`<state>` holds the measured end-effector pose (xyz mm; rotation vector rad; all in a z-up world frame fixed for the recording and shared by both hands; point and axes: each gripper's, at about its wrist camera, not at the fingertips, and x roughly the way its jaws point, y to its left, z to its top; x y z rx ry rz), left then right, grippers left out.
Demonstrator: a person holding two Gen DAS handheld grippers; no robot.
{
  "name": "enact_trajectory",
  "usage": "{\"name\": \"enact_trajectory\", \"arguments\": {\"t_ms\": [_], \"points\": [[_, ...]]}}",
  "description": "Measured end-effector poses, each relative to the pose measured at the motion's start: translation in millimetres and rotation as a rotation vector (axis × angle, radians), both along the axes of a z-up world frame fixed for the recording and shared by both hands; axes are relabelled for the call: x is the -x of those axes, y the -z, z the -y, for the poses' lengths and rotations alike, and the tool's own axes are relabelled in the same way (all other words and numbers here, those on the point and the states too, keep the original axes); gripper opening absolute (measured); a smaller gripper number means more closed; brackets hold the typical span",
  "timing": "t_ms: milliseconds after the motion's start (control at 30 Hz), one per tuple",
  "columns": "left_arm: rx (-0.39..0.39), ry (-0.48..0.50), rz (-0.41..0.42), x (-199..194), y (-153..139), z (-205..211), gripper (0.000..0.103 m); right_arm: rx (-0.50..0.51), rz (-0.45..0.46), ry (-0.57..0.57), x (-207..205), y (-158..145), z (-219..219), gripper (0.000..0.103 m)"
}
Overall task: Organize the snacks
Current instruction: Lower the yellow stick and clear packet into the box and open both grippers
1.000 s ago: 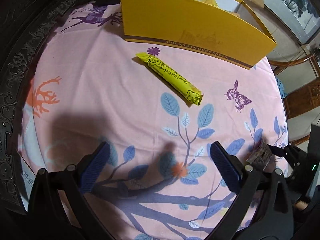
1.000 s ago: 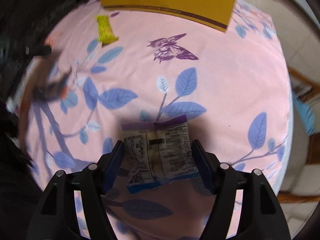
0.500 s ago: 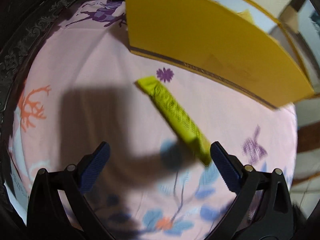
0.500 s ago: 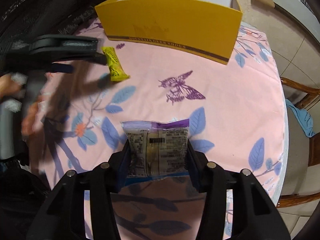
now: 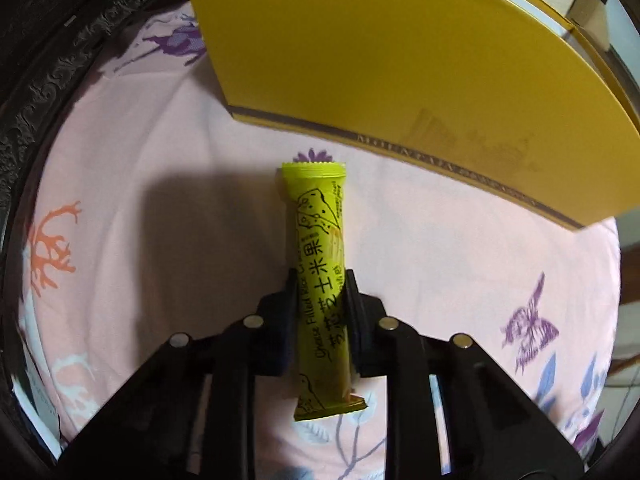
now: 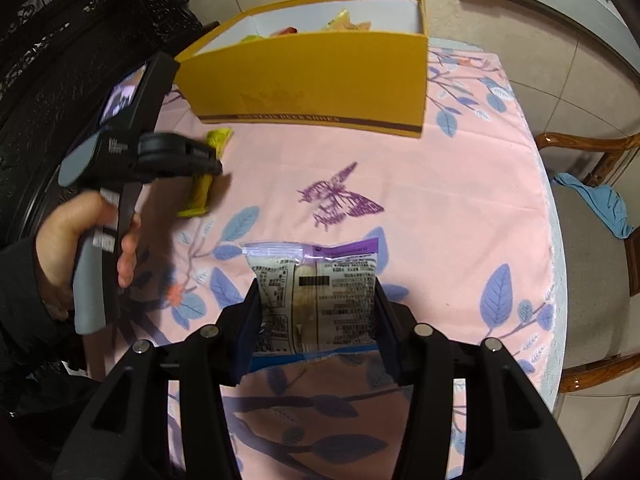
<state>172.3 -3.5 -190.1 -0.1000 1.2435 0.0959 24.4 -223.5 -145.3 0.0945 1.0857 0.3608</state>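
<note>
In the right wrist view, the left gripper (image 6: 204, 160) sat at the middle left, closed tight on the yellow cheese cracker stick (image 5: 320, 292). A second ago that claw was wide open and the stick lay loose on the pink tablecloth (image 5: 160, 200). Now it was caught, so it looked ready to go up into the yellow box (image 6: 312, 76) at the top middle, where other snacks (image 6: 344, 24) peeked out. Lower middle, the right gripper (image 6: 318, 300) squeezed the clear snack packet (image 6: 316, 296), lifted off the cloth since before
</note>
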Motion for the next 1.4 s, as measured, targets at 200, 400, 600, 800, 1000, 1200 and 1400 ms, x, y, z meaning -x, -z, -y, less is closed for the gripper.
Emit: {"name": "enact_trajectory", "arguments": {"t_ms": [200,400,600,800,1000,1200,1400], "points": [[0.013,0.047,0.04,36.9,-18.2,-1.3,0.021,0.001,0.031,-0.011,-1.0,-8.6,-11.4,0.052],[0.035,0.075,0.096,55.0,-50.6,-4.2,0.021,-0.004,0.052,-0.014,-18.8,-16.4,-18.8,0.052],[0.064,0.095,0.174,50.3,-91.3,-1.7,0.021,-0.016,0.156,0.006,-63.1,-54.2,-25.8,0.052],[0.046,0.115,0.274,1.1,-143.8,3.9,0.021,-0.013,0.267,0.041,-117.7,-103.8,-35.8,0.052],[0.012,0.132,0.326,-53.7,-181.1,4.0,0.021,-0.016,0.289,0.093,-162.4,-128.9,-33.3,0.052],[0.002,0.15,0.339,-84.2,-192.9,7.4,0.021,-0.022,0.301,0.114,-182.7,-136.0,-30.9,0.052],[-0.005,0.172,0.335,-102.0,-186.6,13.9,0.022,-0.018,0.31,0.127,-199.4,-136.1,-32.0,0.052]]}}
